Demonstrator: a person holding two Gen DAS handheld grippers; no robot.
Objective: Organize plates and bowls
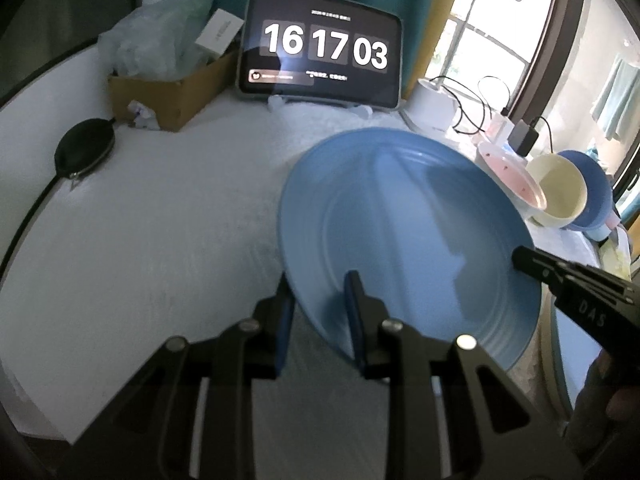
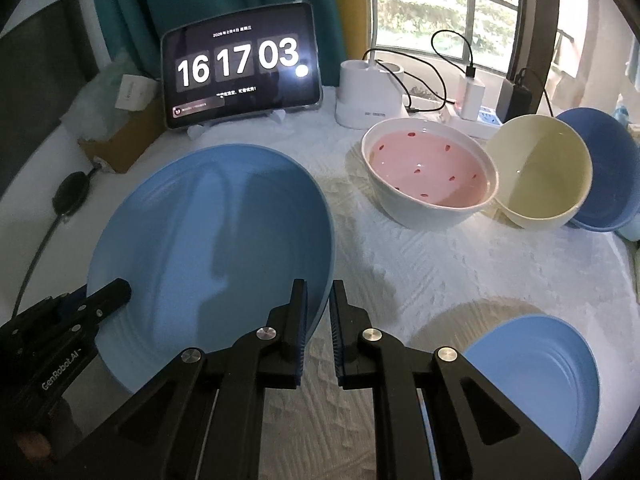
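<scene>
Glossy ridged pale-blue plate point(image 2: 208, 240)

A large light-blue plate point(image 2: 208, 248) is tilting above the white cloth, a smaller blue plate point(image 2: 536, 376) lying flat, three bowls point(image 2: 432, 172) leaning together.

Daylight is admitted through the window point(image 2: 424, 12) behind the desk's far right corner; glare is thrown on the tablet point(image 2: 240, 66), near gripper parts are blurred, frame edges are bent and darkened by the fisheye

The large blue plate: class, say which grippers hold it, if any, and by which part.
Both hold the large blue plate by its rim: the left gripper and the right gripper on opposite sides, tilted above the table.
</scene>
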